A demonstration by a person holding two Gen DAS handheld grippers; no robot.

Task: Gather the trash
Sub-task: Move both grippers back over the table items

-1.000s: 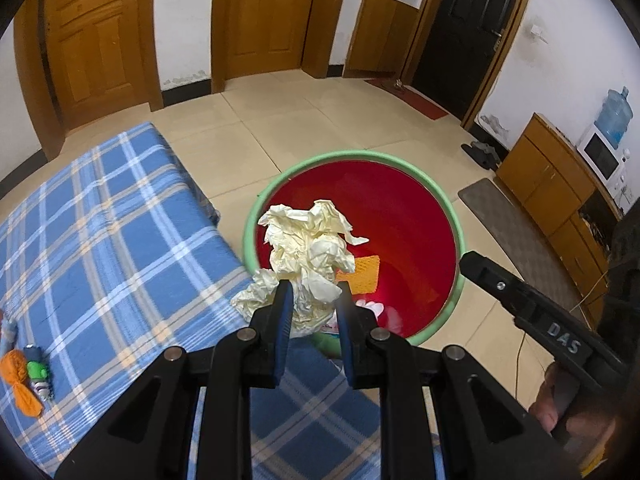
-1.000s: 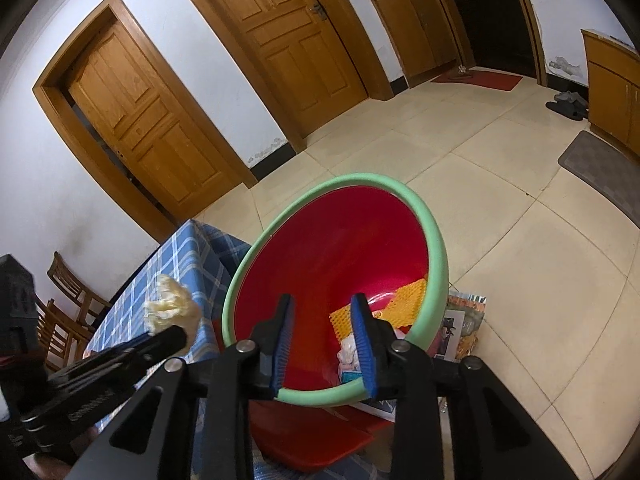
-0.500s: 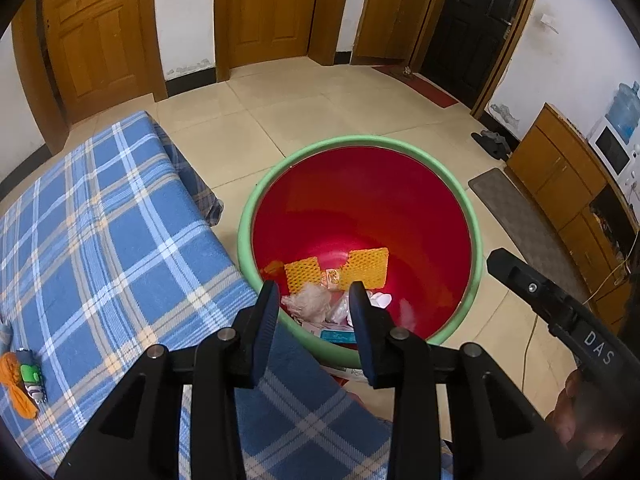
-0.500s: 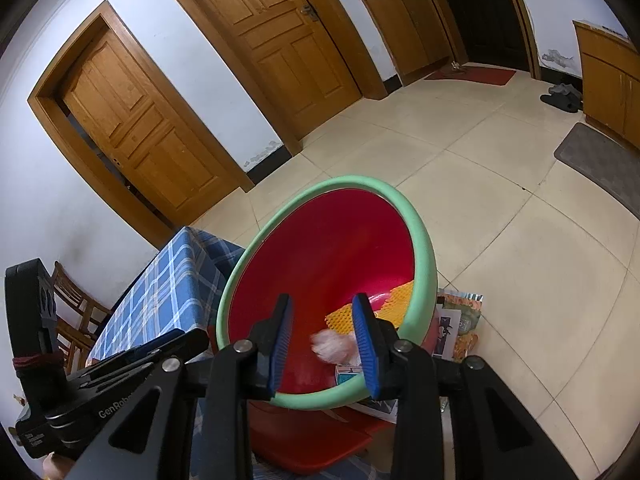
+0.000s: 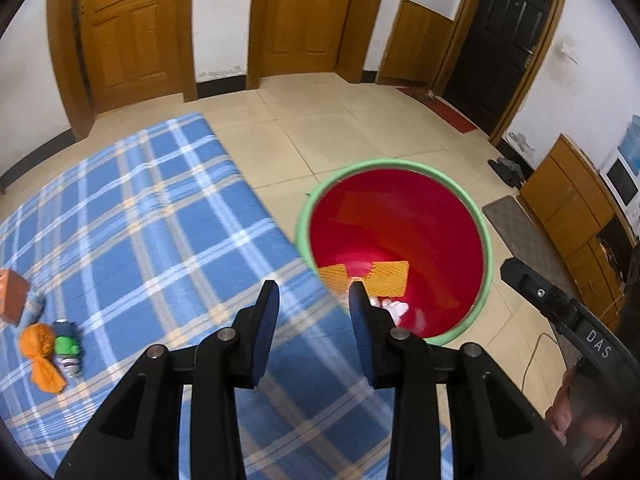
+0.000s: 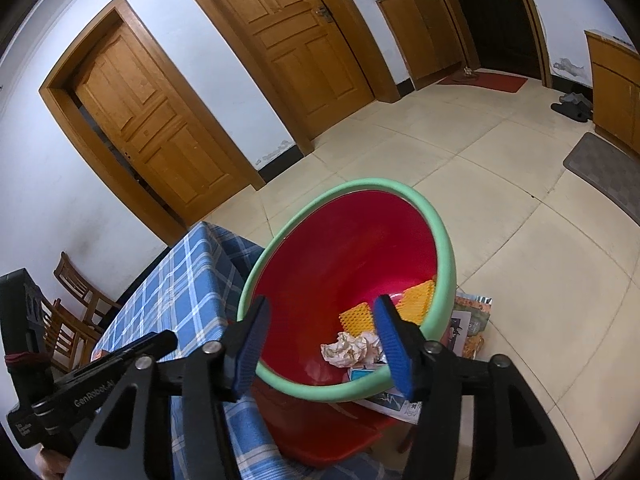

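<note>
A crumpled cream paper wad (image 6: 352,350) lies at the bottom of the red, green-rimmed bin (image 6: 442,248), beside orange mesh pieces (image 6: 354,314). Both the left gripper (image 5: 314,300) and right gripper (image 6: 320,320) gape, empty, above the blue plaid tablecloth (image 5: 140,216).

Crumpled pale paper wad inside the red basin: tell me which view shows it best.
The right wrist view: the crumpled pale paper wad lies unobstructed on the green-rimmed red basin's floor. In the left wrist view the gripper finger hides it almost entirely.
</note>
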